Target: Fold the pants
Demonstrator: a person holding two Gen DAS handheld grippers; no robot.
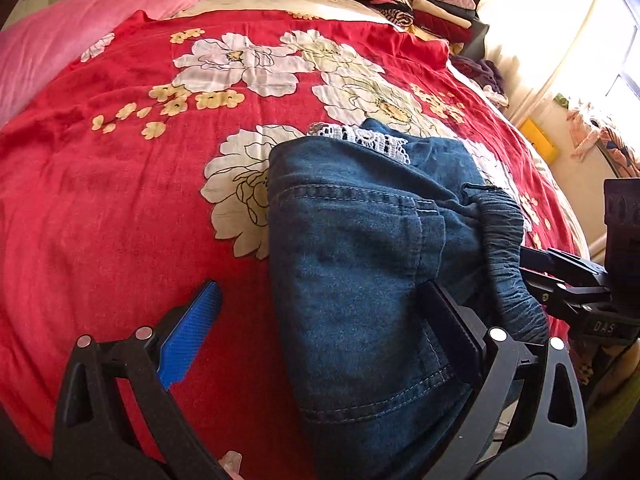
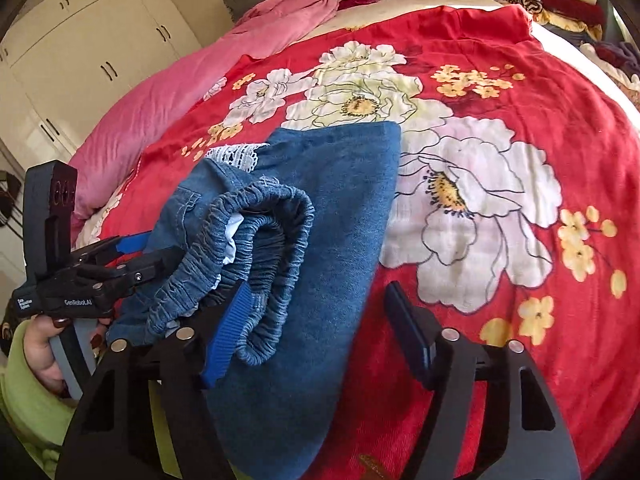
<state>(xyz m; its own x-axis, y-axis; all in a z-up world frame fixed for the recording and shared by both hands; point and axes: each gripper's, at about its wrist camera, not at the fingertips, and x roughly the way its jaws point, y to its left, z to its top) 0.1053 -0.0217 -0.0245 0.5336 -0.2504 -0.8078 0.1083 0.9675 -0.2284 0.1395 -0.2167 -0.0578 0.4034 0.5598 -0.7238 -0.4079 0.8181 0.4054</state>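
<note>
Blue denim pants [image 1: 360, 248] with an elastic waistband [image 2: 256, 256] and white lace hem [image 1: 360, 138] lie folded on the red floral bedspread [image 1: 120, 180]. My left gripper [image 1: 320, 320] is open, its jaws wide apart around the near end of the pants. My right gripper [image 2: 316, 324] is open too, its blue pad [image 2: 228, 332] against the waistband and the denim lying between its fingers. The left gripper also shows at the left of the right wrist view [image 2: 132, 260], jaws apart beside the waistband. The right gripper also shows in the left wrist view [image 1: 560, 280].
A pink blanket [image 1: 80, 28] lies at the bed's far left. Stacks of folded clothes [image 1: 420, 4] sit at the far right. White wardrobes [image 2: 80, 40] stand beyond the bed. A bright window [image 1: 580, 40] is on the right.
</note>
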